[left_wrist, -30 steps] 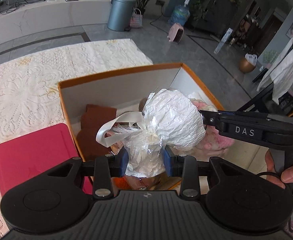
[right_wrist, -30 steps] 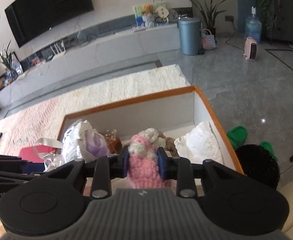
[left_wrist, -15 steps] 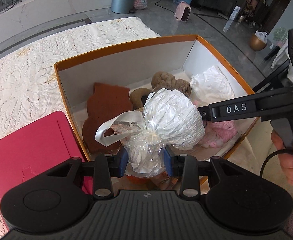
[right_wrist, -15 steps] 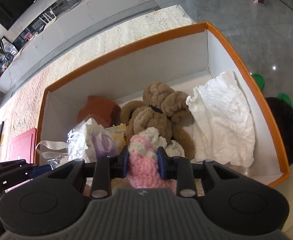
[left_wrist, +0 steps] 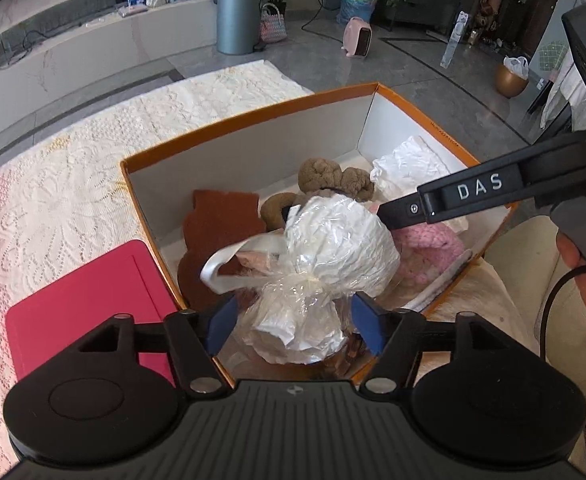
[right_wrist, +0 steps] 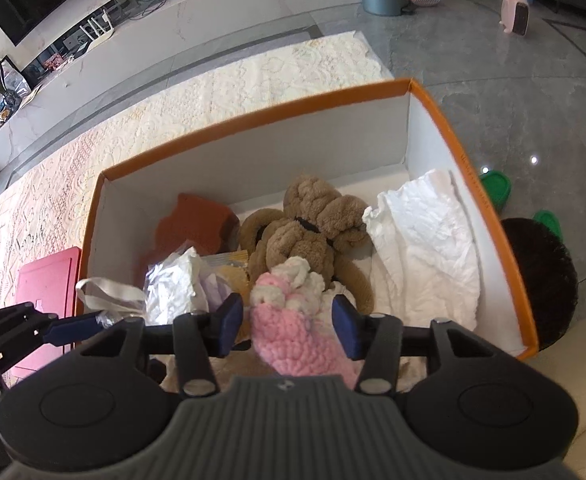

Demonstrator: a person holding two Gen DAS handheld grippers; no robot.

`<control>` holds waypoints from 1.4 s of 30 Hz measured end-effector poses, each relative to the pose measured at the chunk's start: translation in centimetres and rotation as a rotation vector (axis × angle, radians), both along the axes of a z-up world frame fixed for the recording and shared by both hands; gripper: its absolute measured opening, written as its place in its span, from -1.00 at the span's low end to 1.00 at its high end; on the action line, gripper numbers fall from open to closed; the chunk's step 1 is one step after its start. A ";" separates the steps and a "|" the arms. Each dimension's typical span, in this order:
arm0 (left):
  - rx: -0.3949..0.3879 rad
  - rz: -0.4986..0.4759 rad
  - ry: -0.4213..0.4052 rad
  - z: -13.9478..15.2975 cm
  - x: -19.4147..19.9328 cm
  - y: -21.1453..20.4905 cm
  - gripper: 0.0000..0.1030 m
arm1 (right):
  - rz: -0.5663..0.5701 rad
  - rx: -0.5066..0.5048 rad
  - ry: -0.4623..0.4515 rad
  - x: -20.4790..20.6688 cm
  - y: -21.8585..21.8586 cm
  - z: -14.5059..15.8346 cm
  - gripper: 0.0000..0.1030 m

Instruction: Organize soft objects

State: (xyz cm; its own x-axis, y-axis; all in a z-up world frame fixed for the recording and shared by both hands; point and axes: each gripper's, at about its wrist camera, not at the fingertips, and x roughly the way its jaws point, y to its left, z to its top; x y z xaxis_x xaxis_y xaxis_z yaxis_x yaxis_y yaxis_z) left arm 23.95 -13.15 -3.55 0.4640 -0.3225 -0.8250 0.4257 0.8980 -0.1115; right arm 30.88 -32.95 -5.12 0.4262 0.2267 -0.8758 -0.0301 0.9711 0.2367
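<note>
An orange-rimmed white box [left_wrist: 249, 116] [right_wrist: 253, 118] holds a brown plush toy [left_wrist: 335, 178] [right_wrist: 305, 224], a rust-brown cloth [left_wrist: 221, 224] [right_wrist: 197, 220] and a white cloth [left_wrist: 409, 166] [right_wrist: 421, 240]. My left gripper [left_wrist: 293, 320] stands open around a white bundle wrapped in clear plastic [left_wrist: 333, 248] [right_wrist: 173, 288], which rests at the box's near side. My right gripper [right_wrist: 285, 320] stands open around a pink and white knitted toy [right_wrist: 293, 320] [left_wrist: 425, 248] that lies in the box.
A red flat lid [left_wrist: 81, 312] [right_wrist: 47, 280] lies left of the box on the lace tablecloth [left_wrist: 53, 200]. A black round stool [right_wrist: 541, 276] and green slippers [right_wrist: 497, 188] are right of the box. A cream cushion [left_wrist: 513, 304] is at near right.
Both grippers have opened: the left has let go of the plastic-wrapped bundle and the right has let go of the pink knitted toy, both now resting in the box.
</note>
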 end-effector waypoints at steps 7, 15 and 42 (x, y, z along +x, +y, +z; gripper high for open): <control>-0.021 0.008 -0.065 2.3 -1.9 1.2 0.56 | 0.013 -0.055 -0.086 -1.9 0.7 3.1 0.33; -0.060 0.046 -0.165 5.4 -4.5 3.0 0.56 | 0.040 -0.112 -0.233 -5.5 2.0 7.7 0.41; -0.139 0.281 -0.596 8.6 -17.7 10.8 0.45 | 0.046 -0.191 -0.755 -26.6 12.1 12.2 0.70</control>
State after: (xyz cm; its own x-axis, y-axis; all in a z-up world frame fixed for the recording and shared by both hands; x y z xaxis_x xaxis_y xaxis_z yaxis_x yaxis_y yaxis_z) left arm 6.22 -2.32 5.01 0.9088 -0.2078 -0.3618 0.2027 0.9778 -0.0524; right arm 4.33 -20.85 7.08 0.9163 0.1330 -0.3777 -0.1577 0.9869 -0.0350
